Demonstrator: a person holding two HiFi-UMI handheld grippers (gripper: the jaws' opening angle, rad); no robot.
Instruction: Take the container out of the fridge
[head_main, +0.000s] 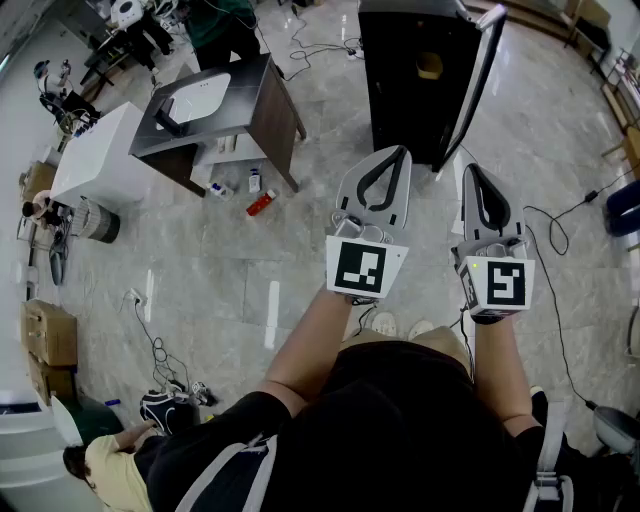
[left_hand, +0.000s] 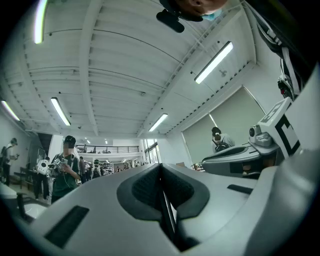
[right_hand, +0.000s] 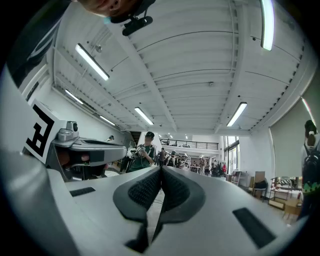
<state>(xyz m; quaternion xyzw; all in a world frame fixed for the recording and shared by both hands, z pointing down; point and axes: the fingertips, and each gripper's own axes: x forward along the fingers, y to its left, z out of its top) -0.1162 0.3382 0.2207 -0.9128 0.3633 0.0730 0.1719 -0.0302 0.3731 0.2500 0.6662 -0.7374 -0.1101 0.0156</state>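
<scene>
Left tongs (head_main: 401, 152): held clenched, jaws pressed flat together, nothing gripped. In the left gripper view the left tongs (left_hand: 161, 169) were seen shut along one seam.
Right tongs (head_main: 470, 168): likewise clamped together and empty. The same was shown for the right tongs (right_hand: 161, 171) in the right gripper view. They were held just beside the left tongs, both pointed toward the fridge.
Fridge (head_main: 400, 100): a black cabinet was seen standing on the floor ahead of the tongs. Its door (head_main: 473, 80) was swung open at its right side.
Container (head_main: 430, 65): a small yellowish item was seen inside the dark fridge interior, well apart from both tongs. Its detail was too small to be made out.
Floor (head_main: 250, 270): glossy grey tiles, with cables laid across them.
Desk (head_main: 270, 100): a dark-framed unit fitted with a white basin (head_main: 200, 95), placed left of the fridge.
Red bottle (head_main: 262, 203): laid on the floor near a desk leg.
Cardboard boxes (head_main: 48, 335): stacked at the left edge.
Bystander (head_main: 110, 465): crouched at lower left.
Gripper views: a ceiling with strip lights was recorded, with people standing in the hall behind.
</scene>
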